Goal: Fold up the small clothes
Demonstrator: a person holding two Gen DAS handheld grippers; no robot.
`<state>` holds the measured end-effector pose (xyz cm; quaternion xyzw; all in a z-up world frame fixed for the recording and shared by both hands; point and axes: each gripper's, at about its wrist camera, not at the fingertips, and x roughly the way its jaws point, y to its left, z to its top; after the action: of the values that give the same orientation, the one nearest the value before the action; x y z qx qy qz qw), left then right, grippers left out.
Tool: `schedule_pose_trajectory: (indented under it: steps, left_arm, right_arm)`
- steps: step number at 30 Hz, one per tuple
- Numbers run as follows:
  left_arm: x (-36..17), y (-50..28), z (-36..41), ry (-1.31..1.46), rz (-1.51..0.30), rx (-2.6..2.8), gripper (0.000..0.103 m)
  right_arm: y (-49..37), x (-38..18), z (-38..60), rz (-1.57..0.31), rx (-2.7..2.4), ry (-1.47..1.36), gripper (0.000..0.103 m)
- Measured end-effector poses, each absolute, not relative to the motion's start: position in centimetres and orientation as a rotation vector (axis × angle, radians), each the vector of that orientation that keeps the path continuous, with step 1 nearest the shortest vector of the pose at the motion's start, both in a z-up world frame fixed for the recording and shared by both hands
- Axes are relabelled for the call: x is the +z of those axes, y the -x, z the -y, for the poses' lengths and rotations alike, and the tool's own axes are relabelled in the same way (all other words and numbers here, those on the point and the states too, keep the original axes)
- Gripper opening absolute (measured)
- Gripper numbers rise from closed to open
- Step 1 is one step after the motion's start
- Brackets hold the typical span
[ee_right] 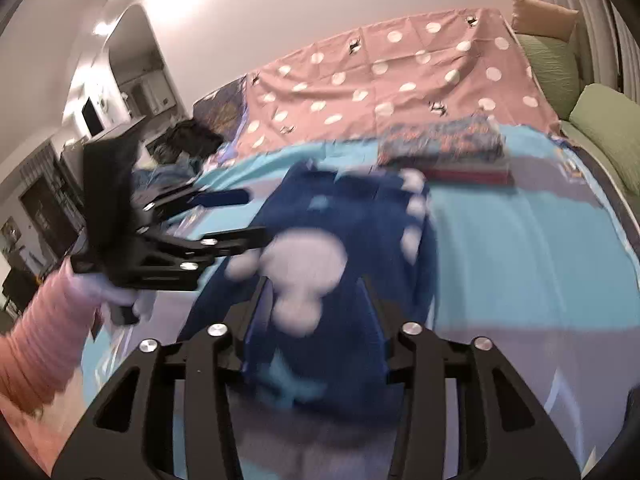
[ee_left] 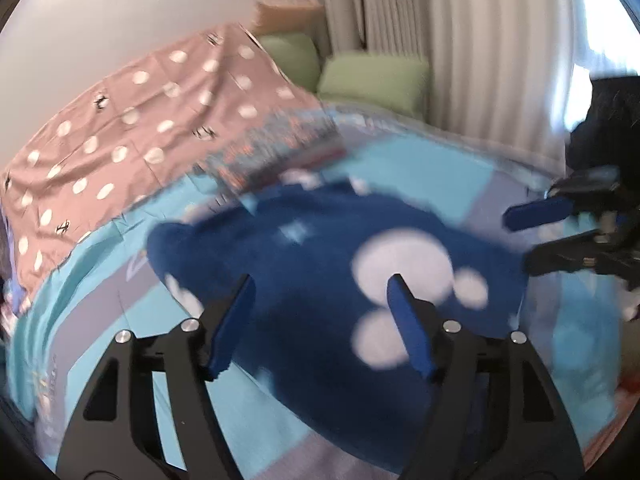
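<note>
A dark blue small garment with white round blotches lies on the light blue bedspread, blurred in both views. My left gripper hovers over its middle, jaws wide apart with nothing between the pads. In the right wrist view that left gripper is at the garment's left edge, held by a hand in a pink sleeve. My right gripper stands over the near end of the garment, which fills the gap between its fingers. Seen from the left wrist, the right gripper has its fingers apart at the garment's right edge.
A folded patterned garment lies on the bedspread behind the blue one. A pink dotted sheet covers the far part of the bed, with green pillows and curtains beyond. A dark heap of clothes sits at the far left.
</note>
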<state>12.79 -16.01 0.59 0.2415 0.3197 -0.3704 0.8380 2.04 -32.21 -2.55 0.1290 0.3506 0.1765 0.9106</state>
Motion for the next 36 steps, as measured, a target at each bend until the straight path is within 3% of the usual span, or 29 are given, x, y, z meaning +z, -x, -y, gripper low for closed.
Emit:
schedule_pose_trajectory:
  steps: [4,13,16,25,28,36]
  left_arm:
    - [-1.1,-13.2,17.3,-0.499,-0.733,-0.772,0.070]
    - [-1.7,-14.8,20.4,-0.649,-0.848,-0.780,0.074]
    - [-2.4,-15.4,21.2,-0.621,-0.892,-0.799,0.077]
    - [-3.3,-16.0,21.6,-0.585,-0.891,-0.824,0.079]
    - [-3.4,-15.6,21.3,-0.573,-0.859,-0.816,0.079]
    - [-2.8,-14.2,19.1,-0.534,-0.786,-0.818,0.077]
  right_arm:
    - [0.0,-6.5,31.6,-0.804,0.452,-0.473,0.046]
    - [-2.7,-8.8,24.2,-0.880,0.580,-0.366,0.046]
    - [-5.1,-12.1,21.8,-1.002,0.672,-0.499,0.056]
    - [-3.9,-12.3,24.5,-0.982,0.744,-0.651,0.054]
    - [-2.7,-10.9,26.1,-0.891,0.737,-0.677,0.054]
    - [-0.9,-9.1,29.2,-0.873,0.630,-0.584,0.054]
